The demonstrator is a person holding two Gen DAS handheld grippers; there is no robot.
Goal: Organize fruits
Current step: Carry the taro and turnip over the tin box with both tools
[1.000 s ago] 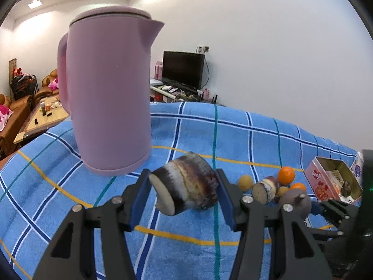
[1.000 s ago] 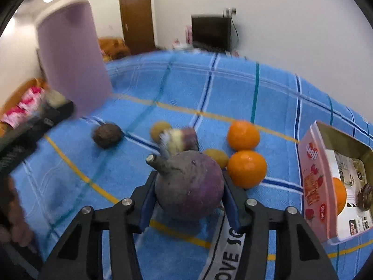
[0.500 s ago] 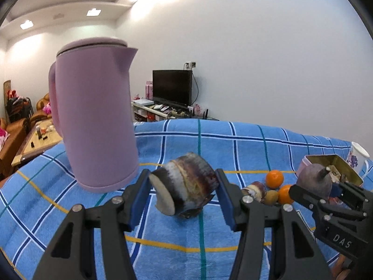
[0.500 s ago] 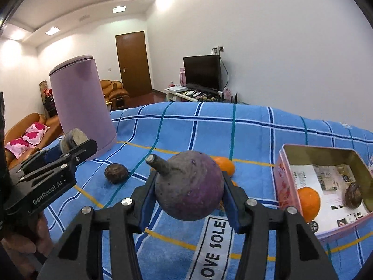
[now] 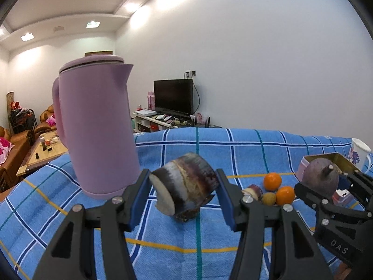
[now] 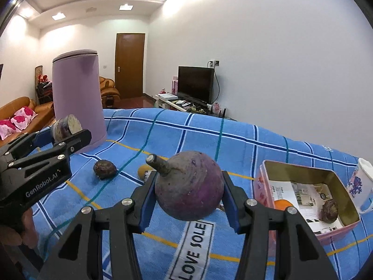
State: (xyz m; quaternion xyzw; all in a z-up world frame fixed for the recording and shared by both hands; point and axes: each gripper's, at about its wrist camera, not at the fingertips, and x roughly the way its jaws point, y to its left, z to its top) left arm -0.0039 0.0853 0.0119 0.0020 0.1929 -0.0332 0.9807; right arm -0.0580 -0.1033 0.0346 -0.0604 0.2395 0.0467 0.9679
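Left gripper (image 5: 183,192) clamps cut root chunk (image 5: 184,187) by flat ends; stiff, dense. Right gripper (image 6: 188,194) clamps round purple root (image 6: 190,185) at widest girth, just left of tin box (image 6: 303,165); smooth, roll-prone.

You had each wrist camera looking forward along its own fingers, close over the blue checked cloth (image 5: 244,147); both views shared the purple kettle (image 5: 98,126) and television (image 6: 195,84).

Cut cylindrical chunk (image 5: 186,184), purple-brown banded skin with a pale cut face, lifted off the cloth and lying sideways. Round purple fruit with stub stem (image 6: 190,184), stem tilted up-left, also lifted. Two oranges (image 5: 278,187) and small fruits sit clustered on the cloth; pink tin (image 6: 345,224) holds an orange and a dark fruit.
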